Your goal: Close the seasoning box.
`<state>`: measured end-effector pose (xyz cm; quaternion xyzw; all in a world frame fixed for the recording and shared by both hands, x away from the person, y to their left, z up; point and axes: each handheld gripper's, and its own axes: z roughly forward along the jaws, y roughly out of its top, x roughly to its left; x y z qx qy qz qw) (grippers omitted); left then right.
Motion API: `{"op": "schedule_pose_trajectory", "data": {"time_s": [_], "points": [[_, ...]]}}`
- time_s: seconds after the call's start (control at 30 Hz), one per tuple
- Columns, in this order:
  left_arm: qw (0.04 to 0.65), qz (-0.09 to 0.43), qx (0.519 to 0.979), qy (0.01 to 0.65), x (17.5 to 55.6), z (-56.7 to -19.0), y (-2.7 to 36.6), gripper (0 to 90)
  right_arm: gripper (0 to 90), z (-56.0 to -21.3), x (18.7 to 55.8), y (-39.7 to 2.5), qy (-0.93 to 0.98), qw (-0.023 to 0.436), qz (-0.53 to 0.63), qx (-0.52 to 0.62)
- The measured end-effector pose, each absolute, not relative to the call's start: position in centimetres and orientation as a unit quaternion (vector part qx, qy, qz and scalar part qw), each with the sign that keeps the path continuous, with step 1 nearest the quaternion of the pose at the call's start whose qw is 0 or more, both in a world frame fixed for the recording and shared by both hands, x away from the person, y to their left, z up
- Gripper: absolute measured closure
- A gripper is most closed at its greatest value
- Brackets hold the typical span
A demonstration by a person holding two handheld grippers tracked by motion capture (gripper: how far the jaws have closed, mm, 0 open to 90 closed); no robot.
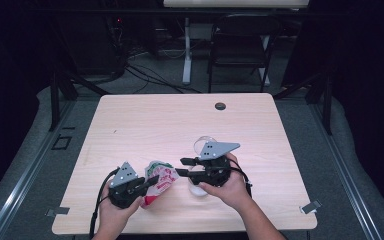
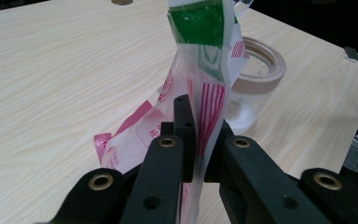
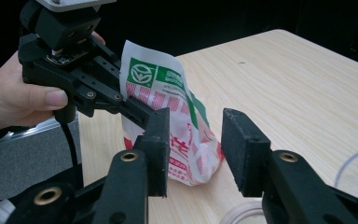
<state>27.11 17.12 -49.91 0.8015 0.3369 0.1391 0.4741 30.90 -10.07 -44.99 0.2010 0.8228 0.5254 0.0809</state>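
The snack bag [image 1: 158, 183], upright on the bench [image 1: 145, 125] beside the glass jar [image 2: 256, 74], is pinched in my left gripper [image 1: 149, 183], while my right gripper [image 1: 181, 166] is spread and nearing; opening and pouring remain.

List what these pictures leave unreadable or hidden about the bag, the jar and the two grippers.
- Print on the plastic bag: too small and blurred to read in the right gripper view.
- Bag's contents: hidden by its printed film in the left gripper view.
- Glass jar: partly hidden behind the bag in the left gripper view; under the right gripper and hand in the high view.
- Left gripper grip: its far pad is covered by the bag.
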Motion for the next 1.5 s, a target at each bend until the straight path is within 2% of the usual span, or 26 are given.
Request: {"op": "schedule_pose_trajectory", "data": {"time_s": [0.2, 0.33, 0.57, 0.83, 0.9, 1.07, 1.17, 1.33, 1.5], "points": [[0.48, 0.139, 0.798, 0.338, 27.0, -50.1, 16.9, 87.9, 65.8, -46.5, 31.2, -8.9, 0.832, 0.083, 0.508, 0.207], [0.48, 0.14, 0.799, 0.334, 26.9, -50.2, 16.9, 87.7, 70.5, -47.6, 31.8, -8.3, 0.84, 0.067, 0.494, 0.215], [0.485, 0.143, 0.797, 0.331, 26.7, -50.3, 17.0, 86.3, 72.6, -48.7, 32.1, -6.9, 0.861, 0.065, 0.46, 0.205], [0.481, 0.149, 0.797, 0.335, 26.5, -50.8, 17.0, 81.4, 89.7, -49.6, 32.4, -6.4, 0.872, 0.058, 0.439, 0.209], [0.475, 0.159, 0.797, 0.336, 26.5, -50.9, 17.2, 77.9, 90.0, -49.6, 32.5, -6.6, 0.871, 0.046, 0.442, 0.211], [0.47, 0.181, 0.793, 0.342, 25.7, -51.1, 17.8, 59.5, 90.0, -49.2, 32.3, -6.7, 0.867, 0.032, 0.454, 0.204], [0.483, 0.183, 0.779, 0.355, 25.3, -51.5, 18.7, 52.3, 90.0, -48.8, 31.9, -6.5, 0.867, 0.034, 0.458, 0.194], [0.488, 0.18, 0.776, 0.357, 25.3, -52.5, 19.3, 44.1, 90.0, -48.4, 31.3, -6.1, 0.864, 0.039, 0.464, 0.189], [0.495, 0.166, 0.772, 0.362, 25.8, -53.9, 19.4, 40.2, 90.0, -48.4, 31.4, -6.1, 0.861, 0.035, 0.47, 0.191]]}}
